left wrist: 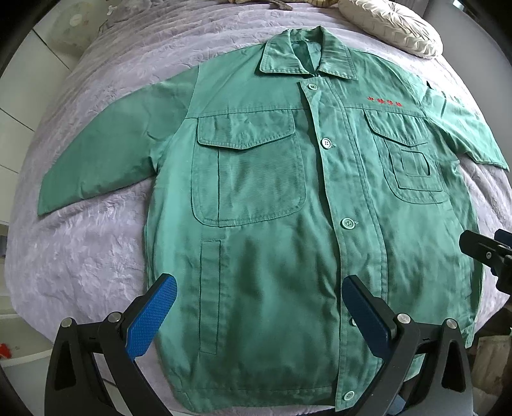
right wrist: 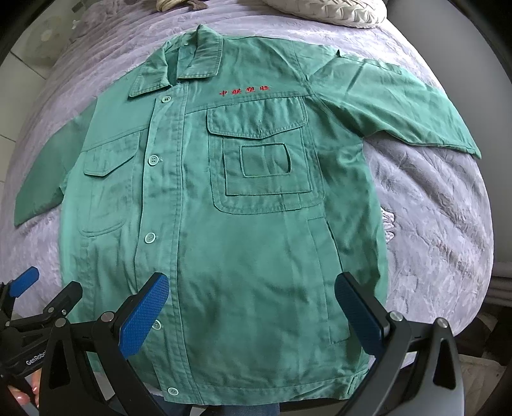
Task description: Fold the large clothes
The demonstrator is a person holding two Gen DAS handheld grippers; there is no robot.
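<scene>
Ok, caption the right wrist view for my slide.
Open right tool poised over a buttoned green work jacket spread flat on a lilac bedspread.

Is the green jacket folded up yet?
No, the green jacket lies spread flat on the bed, both sleeves out, front buttoned.

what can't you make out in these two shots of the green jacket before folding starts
- Red embroidery on the jacket: both views, too small and soft to read.
- Jacket hem: left wrist view, partly covered by the left hand-held gripper.
- Sleeve cuff: left wrist view, distorted near the fisheye rim.
- Cushion: right wrist view, cut off by the top edge.
- Jacket's back: hidden against the bedspread.
</scene>
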